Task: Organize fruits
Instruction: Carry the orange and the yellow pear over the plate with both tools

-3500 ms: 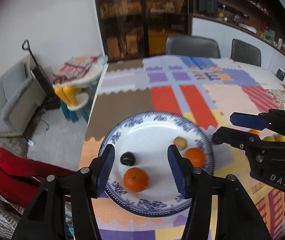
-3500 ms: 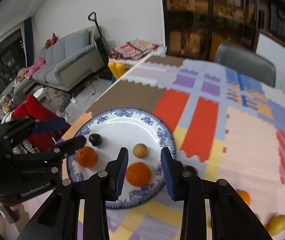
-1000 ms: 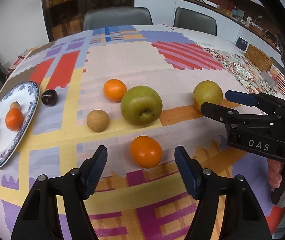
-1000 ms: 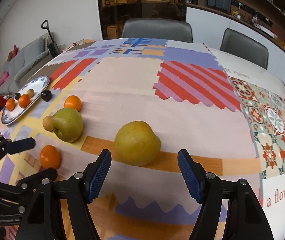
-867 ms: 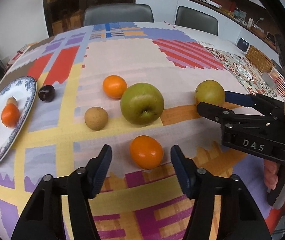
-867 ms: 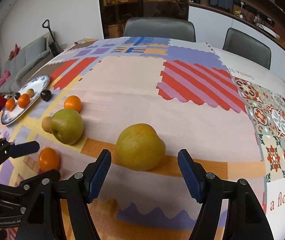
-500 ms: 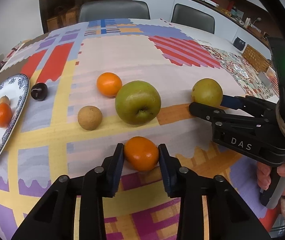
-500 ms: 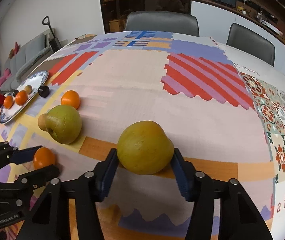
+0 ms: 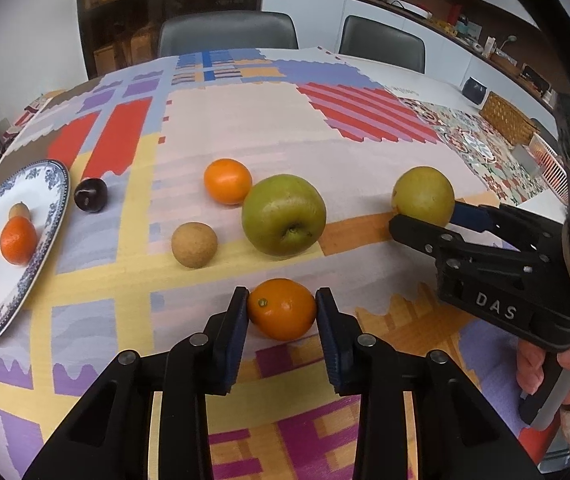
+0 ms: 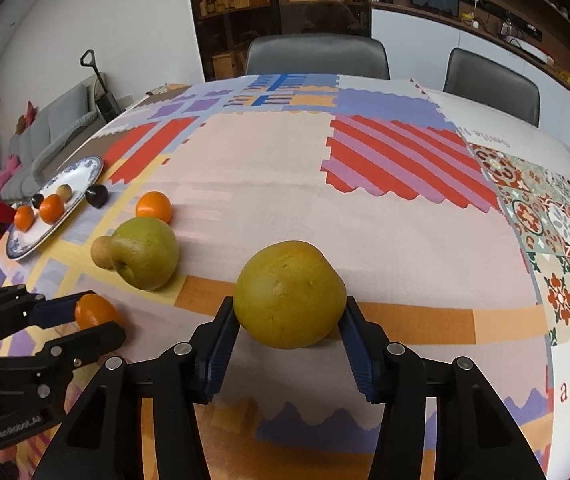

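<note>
My left gripper (image 9: pixel 282 312) is shut on an orange tangerine (image 9: pixel 282 309) that rests on the patchwork tablecloth; it also shows in the right wrist view (image 10: pixel 94 312). My right gripper (image 10: pixel 289 318) is shut on a yellow pear (image 10: pixel 289 294), which also shows in the left wrist view (image 9: pixel 423 196). A green apple (image 9: pixel 284 220), a second tangerine (image 9: pixel 228 181), a small brown fruit (image 9: pixel 194 245) and a dark plum (image 9: pixel 90 195) lie loose on the cloth. A blue-and-white plate (image 9: pixel 51 208) at the left holds two tangerines, a small brown fruit and a dark plum.
Two grey chairs (image 10: pixel 317 56) stand at the far side of the table. A wicker basket (image 9: pixel 507 118) and a white crate (image 9: pixel 549 166) sit at the right edge. A sofa (image 10: pixel 53 128) stands on the floor beyond the plate.
Both grippers went from the plate to the loose fruit. The left jaws closed onto the tangerine and the right jaws closed onto the yellow pear.
</note>
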Action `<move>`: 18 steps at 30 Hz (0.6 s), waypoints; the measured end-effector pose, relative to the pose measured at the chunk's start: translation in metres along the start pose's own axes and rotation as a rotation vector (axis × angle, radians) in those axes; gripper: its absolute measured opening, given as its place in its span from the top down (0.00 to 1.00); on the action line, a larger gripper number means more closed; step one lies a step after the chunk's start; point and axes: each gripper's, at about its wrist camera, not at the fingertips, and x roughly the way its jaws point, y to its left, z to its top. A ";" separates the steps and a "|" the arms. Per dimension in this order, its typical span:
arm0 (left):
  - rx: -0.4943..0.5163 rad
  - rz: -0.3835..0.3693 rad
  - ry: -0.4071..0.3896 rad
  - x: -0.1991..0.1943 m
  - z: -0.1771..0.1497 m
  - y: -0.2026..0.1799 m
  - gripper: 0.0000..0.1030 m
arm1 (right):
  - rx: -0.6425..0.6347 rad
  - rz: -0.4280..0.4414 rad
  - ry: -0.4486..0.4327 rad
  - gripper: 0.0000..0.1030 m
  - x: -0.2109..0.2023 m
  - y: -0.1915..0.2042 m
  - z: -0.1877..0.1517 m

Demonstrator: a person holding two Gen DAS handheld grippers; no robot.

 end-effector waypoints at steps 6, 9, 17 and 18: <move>-0.003 0.013 -0.028 -0.012 0.001 0.006 0.68 | 0.003 0.023 -0.028 0.50 -0.015 0.008 -0.003; -0.002 0.024 -0.047 -0.021 0.001 0.009 0.68 | -0.016 0.036 -0.051 0.50 -0.027 0.018 -0.003; -0.007 0.039 -0.114 -0.053 -0.001 0.025 0.68 | -0.044 0.092 -0.109 0.50 -0.055 0.047 0.005; -0.009 0.041 -0.123 -0.058 -0.001 0.028 0.68 | -0.051 0.096 -0.116 0.50 -0.058 0.052 0.006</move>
